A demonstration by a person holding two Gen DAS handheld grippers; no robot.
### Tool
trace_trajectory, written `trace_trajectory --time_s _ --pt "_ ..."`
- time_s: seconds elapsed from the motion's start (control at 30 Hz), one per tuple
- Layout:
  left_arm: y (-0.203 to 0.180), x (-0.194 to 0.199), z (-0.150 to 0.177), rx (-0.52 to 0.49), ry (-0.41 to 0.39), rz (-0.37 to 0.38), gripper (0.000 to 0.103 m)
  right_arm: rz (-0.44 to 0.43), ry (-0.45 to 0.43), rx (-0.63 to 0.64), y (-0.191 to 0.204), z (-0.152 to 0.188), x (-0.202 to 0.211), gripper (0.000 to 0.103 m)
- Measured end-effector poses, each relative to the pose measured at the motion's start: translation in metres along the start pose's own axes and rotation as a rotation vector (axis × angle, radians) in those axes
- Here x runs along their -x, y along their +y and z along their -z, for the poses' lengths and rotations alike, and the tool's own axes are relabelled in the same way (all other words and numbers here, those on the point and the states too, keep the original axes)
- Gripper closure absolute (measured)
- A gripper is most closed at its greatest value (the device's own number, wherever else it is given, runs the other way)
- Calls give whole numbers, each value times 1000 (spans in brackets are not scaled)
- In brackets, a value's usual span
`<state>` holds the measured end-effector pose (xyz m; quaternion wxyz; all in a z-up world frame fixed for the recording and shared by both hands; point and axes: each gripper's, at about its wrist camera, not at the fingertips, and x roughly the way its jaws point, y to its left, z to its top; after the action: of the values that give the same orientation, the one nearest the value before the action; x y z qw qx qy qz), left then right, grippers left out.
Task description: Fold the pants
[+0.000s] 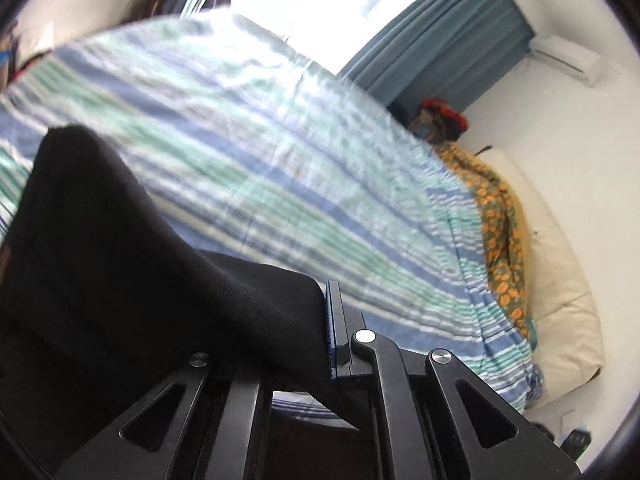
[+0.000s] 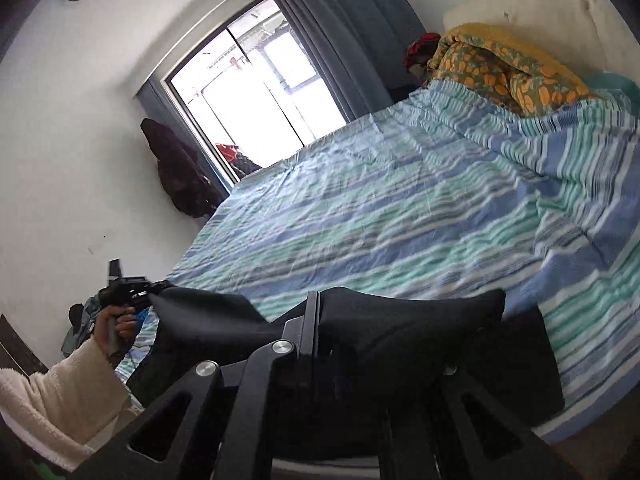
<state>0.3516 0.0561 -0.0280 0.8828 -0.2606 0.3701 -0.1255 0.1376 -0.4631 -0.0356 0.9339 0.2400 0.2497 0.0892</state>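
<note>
- The pants point(image 2: 400, 332) are black and hang in the air just above the near edge of the bed point(image 2: 400, 208); you hold them stretched between your two grippers.
- In the right wrist view the cloth sags in a shallow curve from one gripper to the other, and one dark part falls down over the near edge of the bed, toward its right corner.
- Your right gripper point(image 2: 313, 320) is closed, its two jaws pressed together with the black cloth pinched between them.
- Your left gripper point(image 1: 330, 332) is also closed on the pants; in its own view the cloth covers the left jaw fully, and only the right jaw with its blue pad shows.
- In the right wrist view you see your left hand point(image 2: 116, 326) around the handle of the left gripper, at the near left corner of the bed, with a cream fleece sleeve point(image 2: 60, 396) on the arm.
- The bed has a sheet with blue, green and white stripes, and its middle is wrinkled.
- At the far right corner of the bed lies a bunched blanket point(image 2: 504, 68) with an orange pattern, and a cream pillow point(image 1: 560, 280) lies beside it.
- Behind the bed there is a bright window point(image 2: 256, 92) with a blue curtain point(image 2: 344, 40) pulled to one side, and some dark clothes point(image 2: 176, 176) hang on the white wall left of the window.
</note>
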Motion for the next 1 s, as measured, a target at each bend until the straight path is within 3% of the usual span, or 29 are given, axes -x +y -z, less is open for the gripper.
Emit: trace_trajectory --time_s 0.07,0.13,0.2,0.3,0.33,0.4,0.47,0.5,0.53,0.6,0.63,0.67,0.7,0.73,0.9,1.0 --pt "-4 53 11 -56 -83 -17 97 -30 5 6 -1 -15 -6 98" --pt "4 80 49 -72 -74 -60 95 -25 77 -19 -15 -9 -16 97" --pt "24 74 103 -68 9 -117 94 44 168 -61 -43 18 -27 97" --pt "65 27 192 -32 257 -200 94 212 360 -127 -100 79 -49 97" --pt "76 17 211 -5 301 -213 95 254 416 -134 -114 96 -55 97" --pt "84 9 229 20 313 -216 95 292 474 -148 -131 119 -61 96" --pt "74 10 223 -18 309 -220 95 277 426 -177 -134 116 -52 94" --pt "73 10 218 -25 305 -217 95 273 407 -197 -135 113 -48 86" --pt "72 13 213 -19 298 -213 95 263 392 -216 -137 110 -44 70" --pt "74 12 213 -3 299 -213 95 244 362 -250 -143 105 -35 49" --pt "74 11 214 -3 302 -218 95 240 345 -271 -148 102 -31 49" --pt "74 10 216 -9 306 -223 95 231 333 -300 -153 101 -28 49" --pt "73 12 218 -16 305 -225 95 228 329 -318 -157 99 -26 70" --pt "70 12 217 -25 303 -229 95 245 340 -316 -160 96 -25 98" --pt "44 10 220 -89 288 -204 94 341 269 -173 -145 78 1 99" --pt "38 -9 228 -111 337 -211 92 446 326 -214 -171 98 3 99"
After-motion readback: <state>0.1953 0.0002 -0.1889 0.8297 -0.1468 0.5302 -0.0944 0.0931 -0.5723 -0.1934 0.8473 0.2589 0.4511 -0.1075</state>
